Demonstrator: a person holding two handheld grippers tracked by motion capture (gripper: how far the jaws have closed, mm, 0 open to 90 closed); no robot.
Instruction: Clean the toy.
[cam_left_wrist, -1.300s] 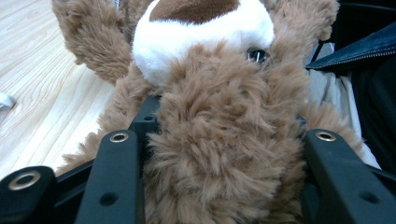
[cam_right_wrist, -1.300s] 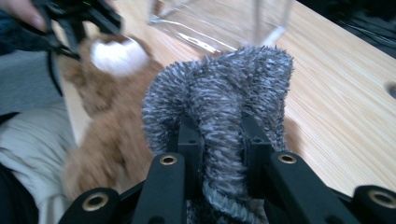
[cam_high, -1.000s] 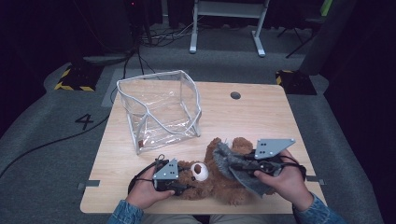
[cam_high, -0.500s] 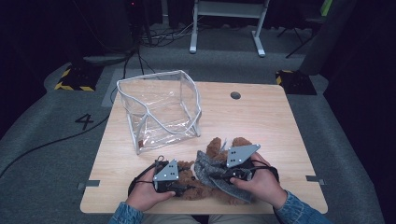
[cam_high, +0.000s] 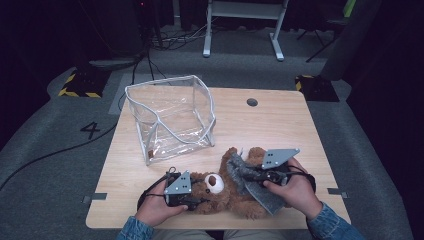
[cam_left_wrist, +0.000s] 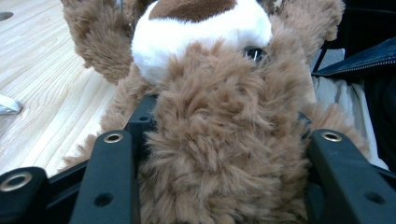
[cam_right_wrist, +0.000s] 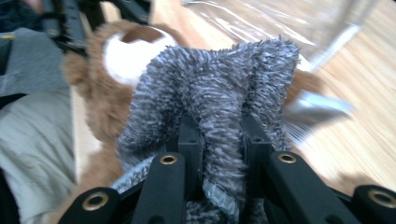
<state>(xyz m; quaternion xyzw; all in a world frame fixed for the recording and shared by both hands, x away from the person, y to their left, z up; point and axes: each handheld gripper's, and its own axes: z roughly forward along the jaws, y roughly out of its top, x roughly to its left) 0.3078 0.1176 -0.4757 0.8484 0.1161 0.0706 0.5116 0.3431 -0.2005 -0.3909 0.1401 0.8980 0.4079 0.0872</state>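
Note:
A brown teddy bear (cam_high: 235, 202) with a white muzzle lies on its back near the front edge of the wooden table (cam_high: 280, 130). My left gripper (cam_high: 197, 201) is shut on the bear's fur at its left side. In the left gripper view, thick brown fur (cam_left_wrist: 219, 154) bulges between the two black jaws. My right gripper (cam_high: 248, 175) is shut on a grey fuzzy cloth (cam_high: 262, 195) that drapes over the bear's body. In the right gripper view, the grey fuzzy cloth (cam_right_wrist: 219, 93) is bunched and pinched between the jaws, with the bear's muzzle (cam_right_wrist: 130, 56) behind it.
A clear plastic bag (cam_high: 170, 115) with white edging stands open on the table's back left. A round cable hole (cam_high: 252, 102) sits near the far edge. Beyond the table lie floor cables and a white desk frame (cam_high: 242, 25).
My right gripper carried the grey cloth leftward over the bear, then eased back slightly to the right. The left gripper stayed in place on the bear.

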